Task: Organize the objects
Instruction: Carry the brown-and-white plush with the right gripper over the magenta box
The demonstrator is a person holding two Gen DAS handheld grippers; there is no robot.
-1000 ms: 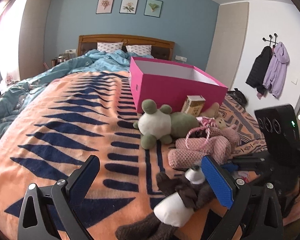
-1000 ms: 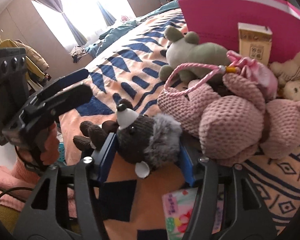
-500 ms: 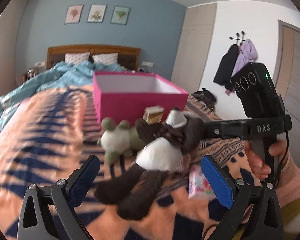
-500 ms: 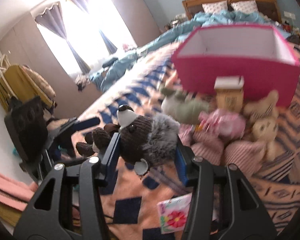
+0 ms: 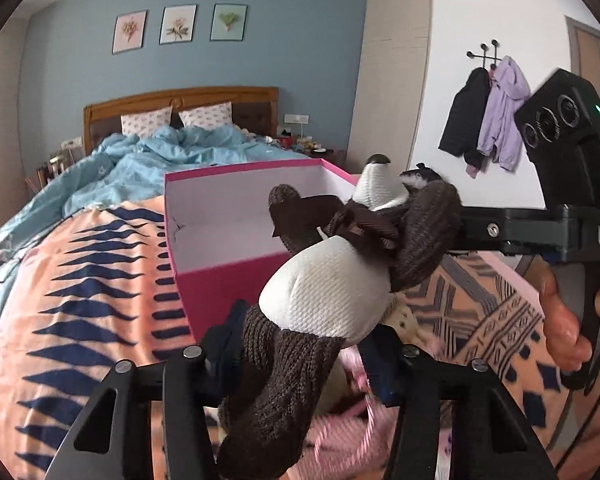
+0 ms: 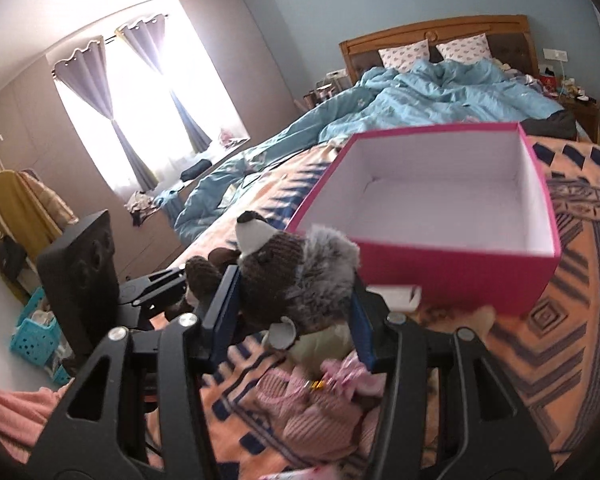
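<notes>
A brown and white plush hedgehog (image 5: 324,300) hangs in the air in front of an open pink box (image 5: 228,264) on the bed. My right gripper (image 6: 296,312) is shut on its furry grey head (image 6: 300,276). My left gripper (image 5: 304,356) has closed in around its lower body and legs, with the pads against the plush. The box (image 6: 460,256) shows a bare white inside in the right wrist view. A pink knitted plush (image 6: 312,412) and other toys lie on the blanket below the hedgehog.
The orange and navy patterned blanket (image 5: 80,300) covers the bed. A rumpled blue duvet (image 6: 420,96) lies behind the box toward the headboard. Coats (image 5: 492,116) hang on the right wall. A teal basket (image 6: 36,332) stands on the floor at left.
The right gripper lifted the hedgehog off the blanket and carried it up toward the pink box. The left gripper, wide open before, has narrowed around the toy's lower body.
</notes>
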